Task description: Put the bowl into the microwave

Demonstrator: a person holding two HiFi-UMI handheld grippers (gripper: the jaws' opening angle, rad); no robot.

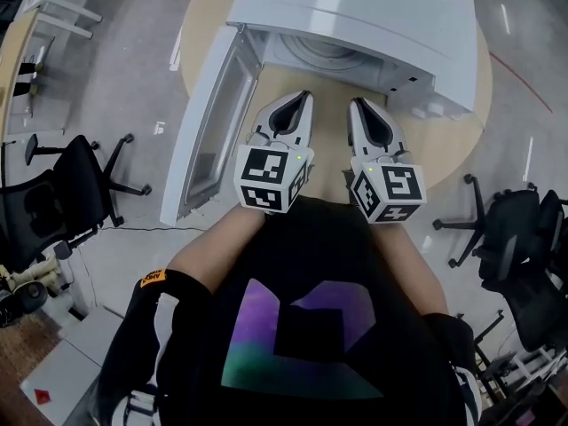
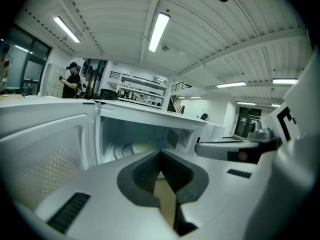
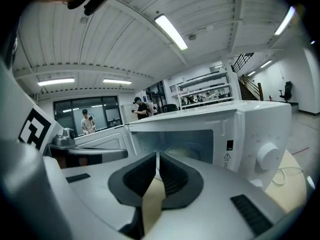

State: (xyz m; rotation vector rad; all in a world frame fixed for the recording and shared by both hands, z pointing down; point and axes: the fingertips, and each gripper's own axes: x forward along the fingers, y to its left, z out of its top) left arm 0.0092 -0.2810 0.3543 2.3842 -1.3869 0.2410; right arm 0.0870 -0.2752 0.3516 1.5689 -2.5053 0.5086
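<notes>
Microwave is plain white all over, and its door window has a fine dotted mesh. Bowl inside looks pale cream. Desk is a light tan wood colour. Left gripper and right gripper are white with dark grey ribbed pads, each carrying a cube of black-and-white square markers. Floor is grey, chairs black, shirt black with a purple-to-teal print
</notes>
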